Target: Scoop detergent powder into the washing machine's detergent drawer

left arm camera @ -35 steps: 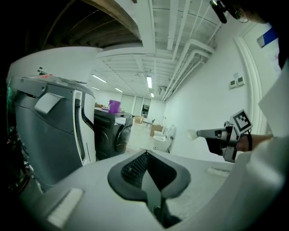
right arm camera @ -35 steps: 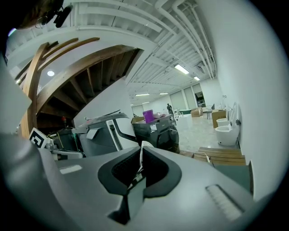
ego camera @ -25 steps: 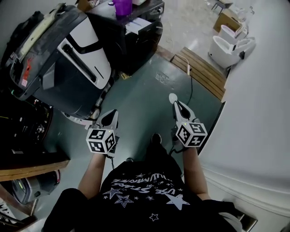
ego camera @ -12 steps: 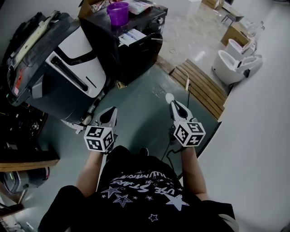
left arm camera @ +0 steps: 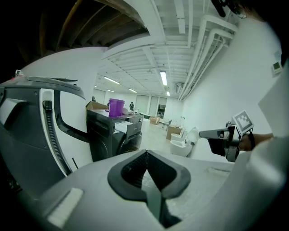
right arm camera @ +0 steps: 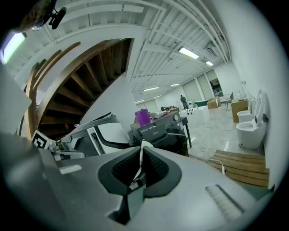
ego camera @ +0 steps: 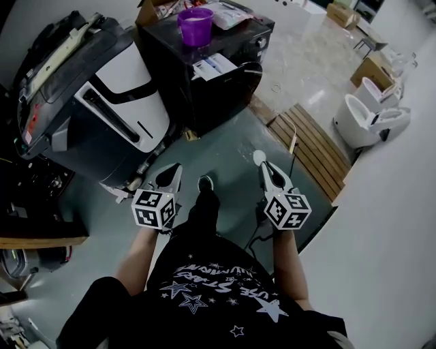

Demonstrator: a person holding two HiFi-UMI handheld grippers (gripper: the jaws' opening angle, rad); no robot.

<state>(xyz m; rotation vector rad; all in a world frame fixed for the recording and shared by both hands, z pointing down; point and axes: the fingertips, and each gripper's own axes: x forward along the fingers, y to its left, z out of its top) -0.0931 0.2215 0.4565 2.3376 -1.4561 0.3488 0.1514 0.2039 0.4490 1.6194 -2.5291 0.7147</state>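
Note:
A black washing machine (ego camera: 211, 88) stands ahead with its detergent drawer (ego camera: 216, 66) pulled open. A purple container (ego camera: 195, 26) and a white bag (ego camera: 229, 13) rest on its top. My left gripper (ego camera: 168, 177) is shut and holds nothing. My right gripper (ego camera: 264, 168) is shut on a white scoop (ego camera: 258, 156) whose round bowl sticks out past the tips. Both grippers hang over the green floor, well short of the machine. From the right gripper view the scoop handle (right arm camera: 141, 155) shows edge-on, with the purple container (right arm camera: 143, 117) far beyond it. The left gripper view shows the drawer (left arm camera: 128, 127).
A big grey and white appliance (ego camera: 102, 102) lies tilted at the left. A wooden pallet (ego camera: 306, 140) with a cable lies to the right of the washer. White toilets (ego camera: 368, 116) stand at the far right, beside a white wall (ego camera: 388, 225).
The person has walked forward, so the washing machine and purple container sit nearer in view. Both grippers keep their pose; the scoop stays in the right one.

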